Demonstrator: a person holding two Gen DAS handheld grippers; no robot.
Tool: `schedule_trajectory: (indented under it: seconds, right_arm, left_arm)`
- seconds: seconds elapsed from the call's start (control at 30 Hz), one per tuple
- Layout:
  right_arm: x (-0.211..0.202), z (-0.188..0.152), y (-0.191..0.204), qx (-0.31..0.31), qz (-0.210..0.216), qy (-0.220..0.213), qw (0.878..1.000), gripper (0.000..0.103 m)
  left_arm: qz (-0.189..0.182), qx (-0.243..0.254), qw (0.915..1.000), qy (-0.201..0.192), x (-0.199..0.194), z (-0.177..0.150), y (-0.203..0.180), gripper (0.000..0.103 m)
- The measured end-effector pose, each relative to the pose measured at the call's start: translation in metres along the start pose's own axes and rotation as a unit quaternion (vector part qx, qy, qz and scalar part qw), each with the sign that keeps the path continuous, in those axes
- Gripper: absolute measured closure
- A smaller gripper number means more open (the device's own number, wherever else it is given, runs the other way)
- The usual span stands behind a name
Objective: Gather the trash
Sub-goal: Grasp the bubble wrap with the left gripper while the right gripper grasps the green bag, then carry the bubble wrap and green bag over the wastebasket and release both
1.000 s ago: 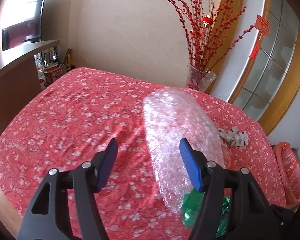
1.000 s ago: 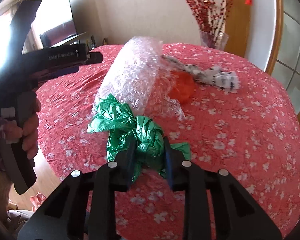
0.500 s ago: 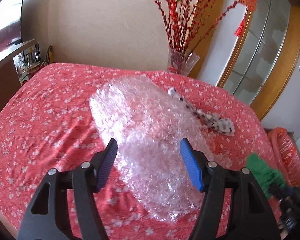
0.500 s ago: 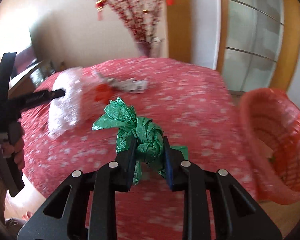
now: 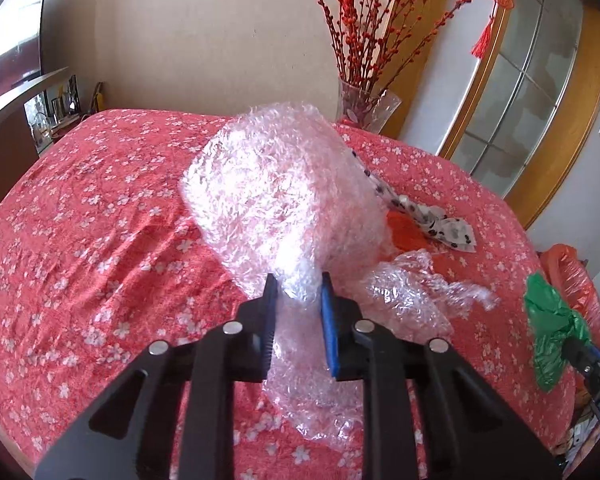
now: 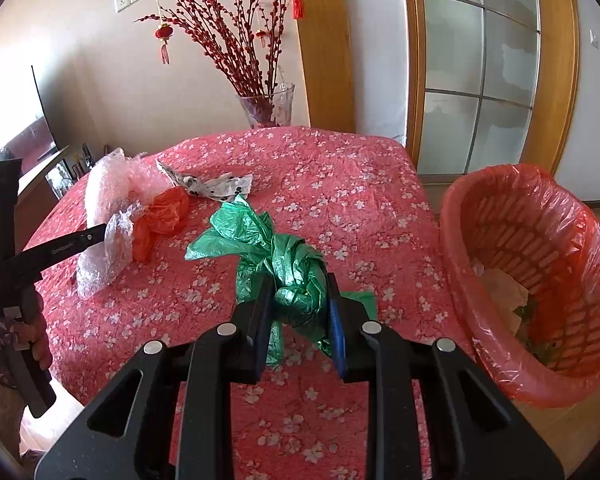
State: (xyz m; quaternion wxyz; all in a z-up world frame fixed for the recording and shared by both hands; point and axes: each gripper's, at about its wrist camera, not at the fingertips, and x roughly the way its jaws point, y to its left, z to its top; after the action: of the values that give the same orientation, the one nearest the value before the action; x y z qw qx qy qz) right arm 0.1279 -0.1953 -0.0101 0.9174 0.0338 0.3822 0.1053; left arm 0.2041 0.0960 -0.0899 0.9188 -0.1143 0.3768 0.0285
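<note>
On the table (image 6: 340, 200), the bubble wrap (image 6: 108, 200) lies at ten o'clock, the basket (image 6: 532, 280) at three, the vase (image 6: 268, 108) at twelve.

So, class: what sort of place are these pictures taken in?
Probably a home living or dining room: a table under a floral cloth, a vase of red festive branches, and a lined waste basket.

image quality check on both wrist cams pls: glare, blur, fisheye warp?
Left wrist view: the clear bubble wrap blows out to near white in sunlight, hiding its texture; the wooden door frame bows strongly; the green plastic bag sits sharp at the right edge. Right wrist view: a bright wash on the left wall by the dark TV screen; the orange-lined trash basket stretches at the rim; dark vignette in the corners; no motion blur.
</note>
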Motion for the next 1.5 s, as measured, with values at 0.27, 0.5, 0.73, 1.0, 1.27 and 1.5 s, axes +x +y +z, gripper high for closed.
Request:
schedule_trajectory:
  seconds: [0.27,0.5,0.73,1.0,1.27,1.5]
  right_arm:
    - [-0.008,0.002,-0.004,0.002,-0.001,-0.01,1.0,0.077]
    - [-0.012,0.004,-0.009,0.007,-0.005,-0.019,1.0,0.077]
    - [-0.03,0.012,-0.031,0.04,-0.038,-0.051,0.997,0.078]
    - [-0.06,0.02,-0.073,0.095,-0.115,-0.094,0.984,0.077]
    - [-0.098,0.024,-0.118,0.155,-0.19,-0.142,0.959,0.077]
    - [-0.12,0.022,-0.151,0.201,-0.221,-0.164,0.94,0.077]
  left_arm:
    - [-0.007,-0.013,0.9994,-0.03,-0.037,0.004,0.017,0.081]
    - [-0.018,-0.011,0.9989,-0.041,-0.056,0.01,0.019,0.081]
    - [-0.062,0.016,0.9964,-0.056,-0.074,0.019,-0.013,0.082]
    - [-0.132,0.065,0.988,-0.045,-0.074,0.018,-0.081,0.082]
    - [-0.198,0.117,0.9728,-0.026,-0.066,0.013,-0.161,0.082]
    - [-0.25,0.158,0.9553,-0.007,-0.057,0.005,-0.226,0.082]
